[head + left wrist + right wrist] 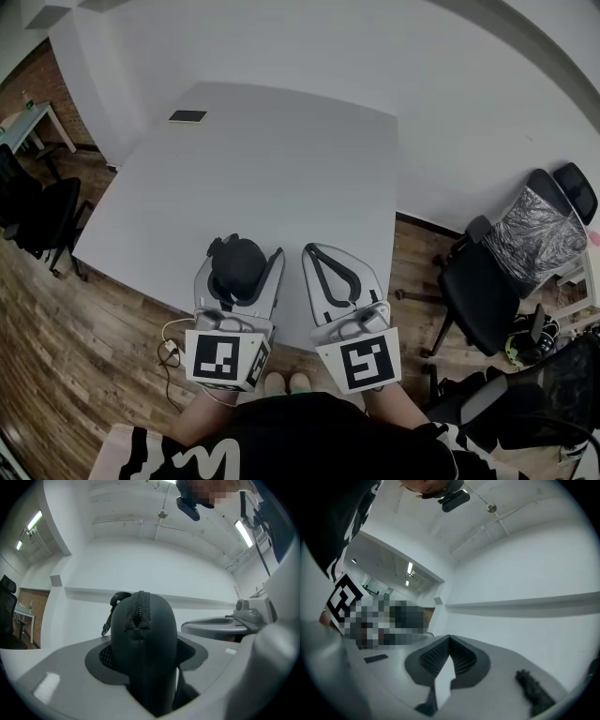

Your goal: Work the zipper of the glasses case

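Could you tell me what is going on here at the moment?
A person holds a two-jaw gripper in each hand at the near edge of a white table. The left gripper has the black glasses case clamped between its jaws, with the zipper facing that gripper's camera and the pull hanging at one side. The right gripper is beside it, jaws together and empty, not touching the case.

The glasses case's (145,639) lower end is hidden between the left hand-held gripper's (242,258) jaws.
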`<action>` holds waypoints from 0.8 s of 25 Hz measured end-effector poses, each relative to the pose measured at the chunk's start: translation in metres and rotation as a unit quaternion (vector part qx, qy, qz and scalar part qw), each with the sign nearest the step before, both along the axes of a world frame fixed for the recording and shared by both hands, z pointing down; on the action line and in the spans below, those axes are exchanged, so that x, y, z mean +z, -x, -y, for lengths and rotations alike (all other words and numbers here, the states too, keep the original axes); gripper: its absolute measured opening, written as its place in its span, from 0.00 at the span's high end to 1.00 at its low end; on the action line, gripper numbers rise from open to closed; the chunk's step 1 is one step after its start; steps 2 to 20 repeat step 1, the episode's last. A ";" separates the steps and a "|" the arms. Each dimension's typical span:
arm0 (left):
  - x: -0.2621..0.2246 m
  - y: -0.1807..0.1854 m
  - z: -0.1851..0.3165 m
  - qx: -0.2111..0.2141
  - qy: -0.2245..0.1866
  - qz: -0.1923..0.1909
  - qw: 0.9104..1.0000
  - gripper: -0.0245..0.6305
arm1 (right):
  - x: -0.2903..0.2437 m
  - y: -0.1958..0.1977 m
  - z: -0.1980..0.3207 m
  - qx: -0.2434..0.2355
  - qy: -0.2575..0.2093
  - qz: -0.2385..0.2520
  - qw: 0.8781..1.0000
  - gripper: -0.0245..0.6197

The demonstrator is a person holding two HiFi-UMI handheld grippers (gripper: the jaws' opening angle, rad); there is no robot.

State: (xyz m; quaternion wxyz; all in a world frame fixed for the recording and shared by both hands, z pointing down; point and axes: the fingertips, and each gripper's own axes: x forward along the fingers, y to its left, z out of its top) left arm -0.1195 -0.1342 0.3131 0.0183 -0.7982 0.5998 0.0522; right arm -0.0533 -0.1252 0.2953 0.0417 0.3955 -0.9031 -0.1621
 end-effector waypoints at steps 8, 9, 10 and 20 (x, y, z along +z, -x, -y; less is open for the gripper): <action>-0.001 -0.001 0.000 0.001 0.000 0.000 1.000 0.54 | 0.000 -0.001 0.000 0.000 0.000 0.000 1.000 0.95; -0.001 -0.001 0.000 0.001 0.000 0.000 1.000 0.54 | 0.000 -0.001 0.000 0.000 0.000 0.000 1.000 0.95; -0.001 -0.001 0.000 0.001 0.000 0.000 1.000 0.54 | 0.000 -0.001 0.000 0.000 0.000 0.000 1.000 0.95; -0.001 -0.001 0.000 0.001 0.000 0.000 1.000 0.54 | 0.000 -0.001 0.000 0.000 0.000 0.000 1.000 0.95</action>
